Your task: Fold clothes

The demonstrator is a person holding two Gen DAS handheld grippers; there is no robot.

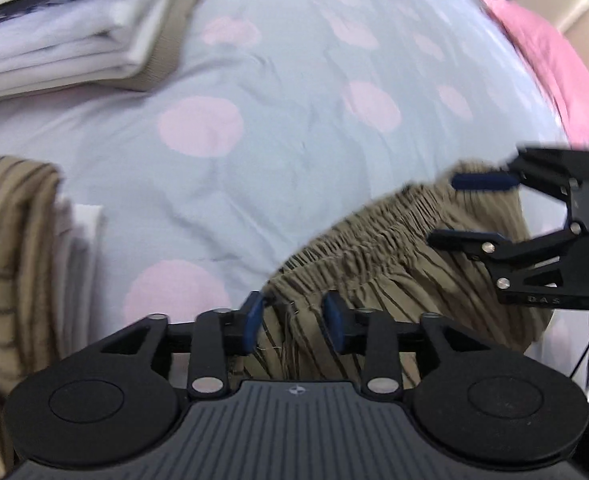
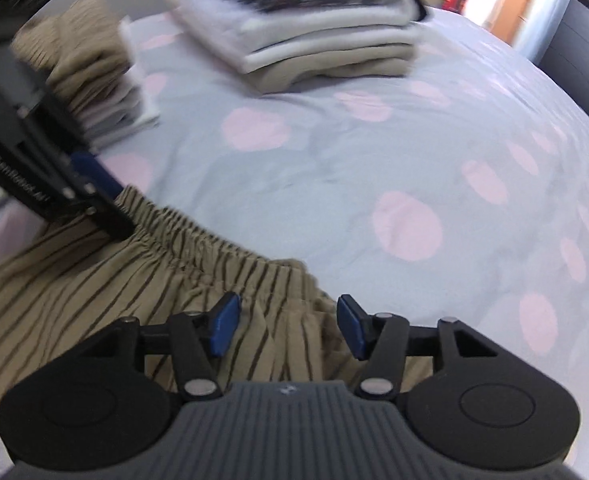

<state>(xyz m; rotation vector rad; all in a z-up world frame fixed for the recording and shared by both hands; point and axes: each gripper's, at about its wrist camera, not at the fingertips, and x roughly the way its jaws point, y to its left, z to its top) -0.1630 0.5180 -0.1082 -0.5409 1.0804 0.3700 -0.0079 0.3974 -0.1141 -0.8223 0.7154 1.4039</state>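
Tan cloth with thin dark stripes, a pair of shorts (image 1: 374,264) with a gathered elastic waistband, lies on a pale blue bedsheet (image 1: 294,120) printed with pink dots. From the left wrist camera, the left gripper (image 1: 293,322) sits at the near end of that waistband, its blue-padded fingers (image 1: 253,320) parted with the striped fabric running between them, not pressed shut on it. To the right, the right gripper (image 1: 468,208) comes in from the side, its fingers spread, one above and one below the far end of the waistband. A stack of folded white and beige clothes (image 1: 62,40) rests at the upper left, a second folded pile (image 1: 18,248) topped with the same striped tan cloth stands at the left edge, and a pink cover (image 1: 550,80) lies along the far right. From the right wrist camera, the right gripper (image 2: 288,328) hovers over the shorts (image 2: 114,280), its blue pads (image 2: 350,330) wide apart with the cloth's corner beneath the gap. The left gripper (image 2: 94,196) reaches in from the upper left and meets the waistband; motion blur keeps me from telling how its fingers stand here. Beyond, on the dotted bedsheet (image 2: 374,140), are the tall folded stack (image 2: 306,28) and the smaller striped pile (image 2: 90,76).
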